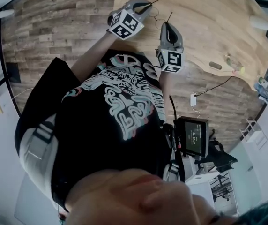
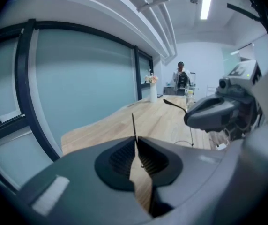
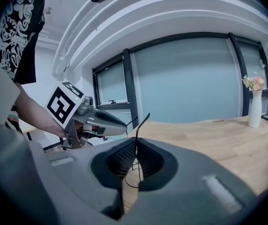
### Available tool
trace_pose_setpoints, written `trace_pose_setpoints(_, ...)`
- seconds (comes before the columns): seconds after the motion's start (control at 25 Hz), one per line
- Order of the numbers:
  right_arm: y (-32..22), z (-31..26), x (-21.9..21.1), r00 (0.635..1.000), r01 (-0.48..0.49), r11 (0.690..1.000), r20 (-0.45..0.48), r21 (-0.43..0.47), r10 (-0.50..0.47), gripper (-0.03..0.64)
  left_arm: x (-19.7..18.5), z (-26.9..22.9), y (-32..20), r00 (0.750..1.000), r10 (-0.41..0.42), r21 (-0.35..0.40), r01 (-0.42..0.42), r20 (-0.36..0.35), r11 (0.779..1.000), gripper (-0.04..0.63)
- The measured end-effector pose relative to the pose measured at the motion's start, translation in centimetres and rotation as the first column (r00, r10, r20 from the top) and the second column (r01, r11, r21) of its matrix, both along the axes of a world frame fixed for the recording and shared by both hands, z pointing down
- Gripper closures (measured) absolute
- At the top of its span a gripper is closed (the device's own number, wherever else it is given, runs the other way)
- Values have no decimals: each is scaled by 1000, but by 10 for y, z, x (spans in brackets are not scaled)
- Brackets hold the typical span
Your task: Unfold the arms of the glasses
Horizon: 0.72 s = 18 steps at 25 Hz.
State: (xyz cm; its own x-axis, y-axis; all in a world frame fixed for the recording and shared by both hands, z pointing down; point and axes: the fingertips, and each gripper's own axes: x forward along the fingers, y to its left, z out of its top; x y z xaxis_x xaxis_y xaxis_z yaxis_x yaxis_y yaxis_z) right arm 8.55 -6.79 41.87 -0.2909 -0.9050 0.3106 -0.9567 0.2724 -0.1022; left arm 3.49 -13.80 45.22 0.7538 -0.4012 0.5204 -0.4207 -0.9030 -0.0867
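Above the pale wooden tabletop [image 1: 209, 13], near the edge closest to the person: glasses [image 1: 157, 17] held in the air between the two tools. They look clear of the wood, but the frame is thin wire and barely registers from the head view.

Left tongs [image 2: 136, 144]: pressed together on one thin black arm [image 2: 134, 124]. Its tip pokes up past the pads.

Right tongs [image 3: 137, 144]: likewise clamped, on the other arm [image 3: 142, 123]. The curved ear end stands clear above the jaws. Wire lens rim [image 3: 129, 178] shows through the gap on the camera side of the pinch.

Why held so:
- One tool per arm, so each arm can be swung on its hinge against the hold of the other. Neither tool touches the lenses.
- The grip falls partway along each arm, not at the tip. Judged to give control without bending the thin wire.
- The tools sit close together, noses angled toward each other, with the front of the frame between them.

Stage, as a judgement: both arms are gripped, and spreading is under way or about to start. Cannot tell whether the hinges are fully open.

Risk: uneven pulls could twist so light a frame.
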Motion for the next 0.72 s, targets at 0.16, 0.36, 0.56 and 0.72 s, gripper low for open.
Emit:
trace_pose_setpoints(0.16, 5, -10, -4, 1000, -13, 1000, -11, 18, 13, 613, -6, -9, -4, 999, 7, -15, -7, -32, 1000, 588)
trace_pose_setpoints(0.36, 11, -18, 0, 999, -39, 999, 6, 38, 39, 614, -4, -18, -6, 998, 27, -19, -29, -59, 999, 586)
trace_pose_setpoints(0.56, 13, -24, -3, 999, -48, 998, 6, 50, 48, 614, 0, -21, -8, 996, 47, -29, -50, -75, 998, 586)
trace_pose_setpoints(0.72, 16, -30, -6, 998, -55, 997, 9, 63, 55, 614, 0, -29, -11, 994, 41, -51, -46, -104, 998, 588)
